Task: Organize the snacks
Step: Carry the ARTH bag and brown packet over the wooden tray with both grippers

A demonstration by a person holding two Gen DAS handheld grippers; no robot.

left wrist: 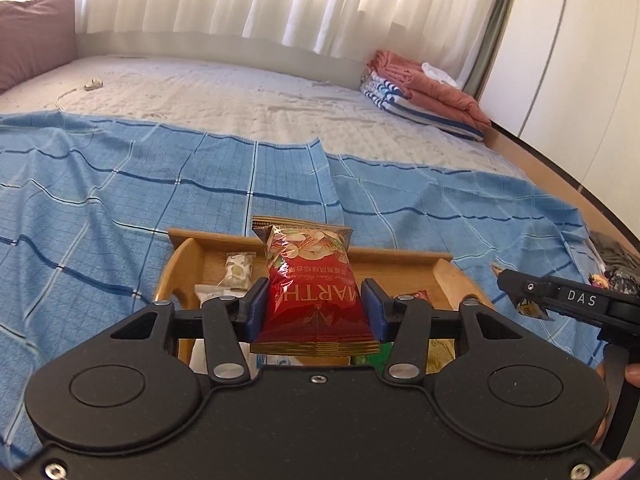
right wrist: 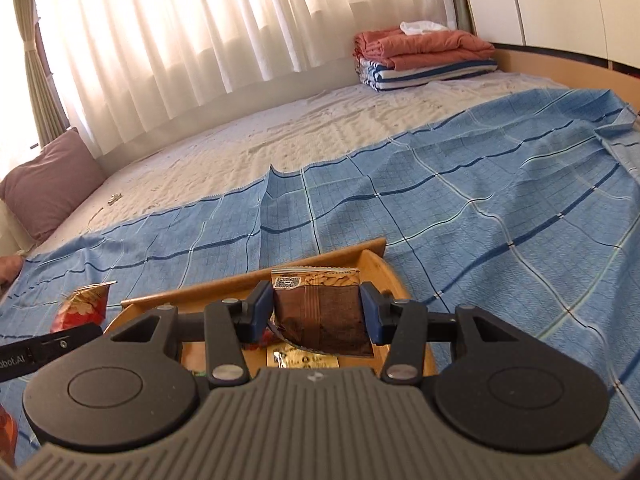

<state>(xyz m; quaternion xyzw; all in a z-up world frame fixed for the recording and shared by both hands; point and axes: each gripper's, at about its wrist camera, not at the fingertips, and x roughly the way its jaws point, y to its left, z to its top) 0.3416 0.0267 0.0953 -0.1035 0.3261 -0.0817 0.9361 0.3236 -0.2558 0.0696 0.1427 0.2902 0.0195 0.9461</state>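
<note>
My left gripper point(left wrist: 316, 308) is shut on a red nut snack packet point(left wrist: 312, 292) and holds it above a wooden tray point(left wrist: 400, 258) on the blue checked cloth. Small white wrapped snacks point(left wrist: 238, 272) and other packets lie in the tray. My right gripper point(right wrist: 316, 308) is shut on a brown nut snack packet point(right wrist: 324, 312) above the same tray point(right wrist: 256, 280). The right gripper shows at the right edge of the left wrist view point(left wrist: 560, 296). The red packet shows at the left of the right wrist view point(right wrist: 80, 308).
The blue checked cloth point(left wrist: 100, 200) covers the near part of a bed with a pale mattress pad point(left wrist: 240, 96). Folded blankets point(left wrist: 424, 88) sit at the far right corner, a mauve pillow point(left wrist: 32, 36) at the far left. Curtains hang behind.
</note>
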